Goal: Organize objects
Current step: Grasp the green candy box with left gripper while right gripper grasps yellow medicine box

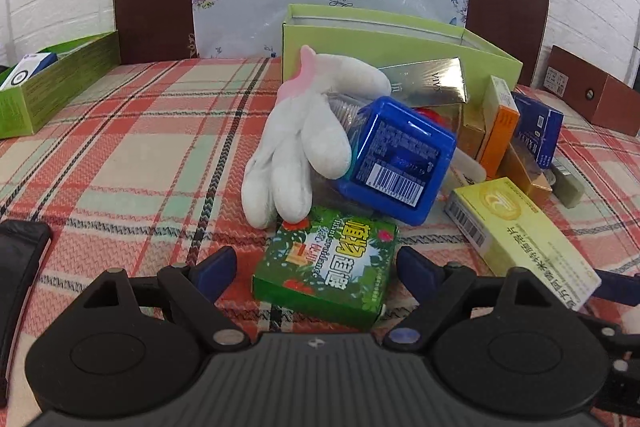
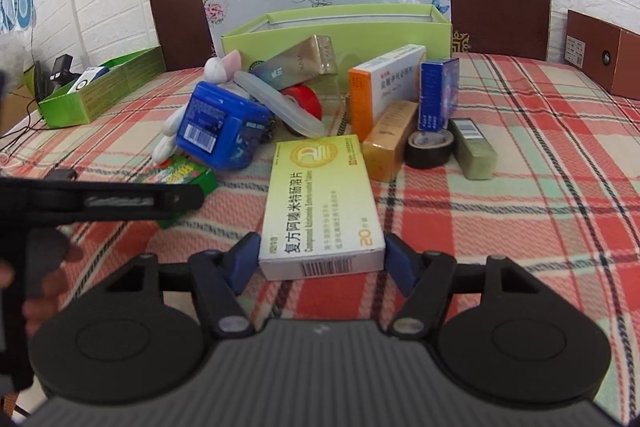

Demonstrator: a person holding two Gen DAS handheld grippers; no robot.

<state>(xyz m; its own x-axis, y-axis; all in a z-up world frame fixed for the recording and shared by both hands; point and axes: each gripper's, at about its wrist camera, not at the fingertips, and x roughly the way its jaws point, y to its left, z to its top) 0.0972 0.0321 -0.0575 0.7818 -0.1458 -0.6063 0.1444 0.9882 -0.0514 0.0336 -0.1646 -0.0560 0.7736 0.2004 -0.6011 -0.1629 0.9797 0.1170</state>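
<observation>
On plaid cloth, right tongs [image 2: 322, 257] clamping yellow medicine box [image 2: 320, 203], left tongs [image 1: 316, 267] wide around green box [image 1: 328, 271], untouched.

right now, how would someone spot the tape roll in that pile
Find the open light-green box at the headboard; the pile lies before it. On the pile's right edge, the tape roll lies between a gold box and an olive box: the only dark ring there.
</observation>
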